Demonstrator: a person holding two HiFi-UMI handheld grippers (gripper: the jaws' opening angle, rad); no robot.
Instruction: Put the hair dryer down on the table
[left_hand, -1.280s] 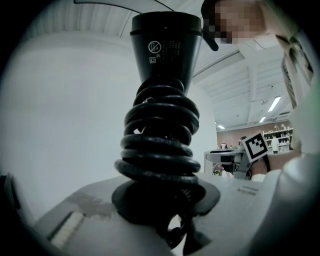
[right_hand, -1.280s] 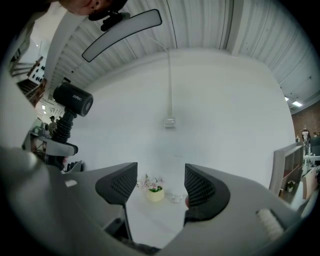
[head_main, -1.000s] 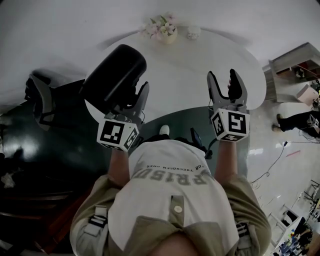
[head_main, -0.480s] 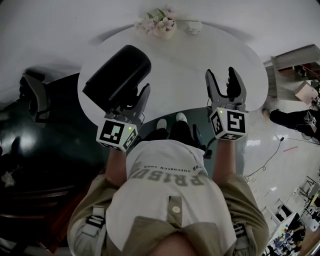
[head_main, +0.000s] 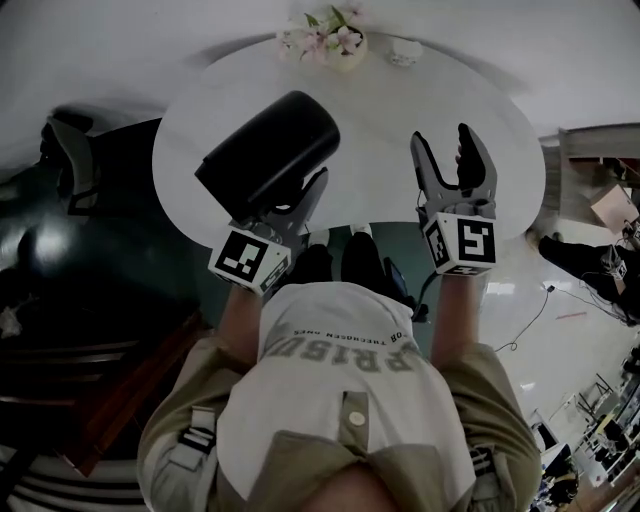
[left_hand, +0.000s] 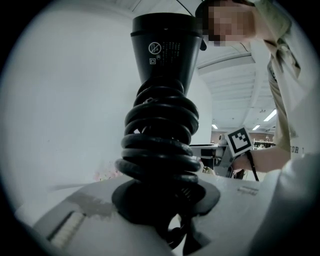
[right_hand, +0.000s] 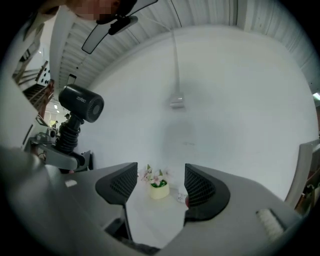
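1. The left hand-held gripper (head_main: 288, 198) pinches the hair dryer (head_main: 265, 150) by its handle, which is wound with coiled cord (left_hand: 160, 145) and stands up out of the jaws.
2. The dryer's barrel sits above that gripper, its long axis slanting from near left to far right. It is held over the white worktop (head_main: 390, 110), not yet resting on it.
3. The right hand-held gripper (head_main: 452, 165) hovers alongside, its jaws spread and empty.
4. Compared with a second ago, both grippers are further over the worktop, and the dryer no longer overhangs its left edge.
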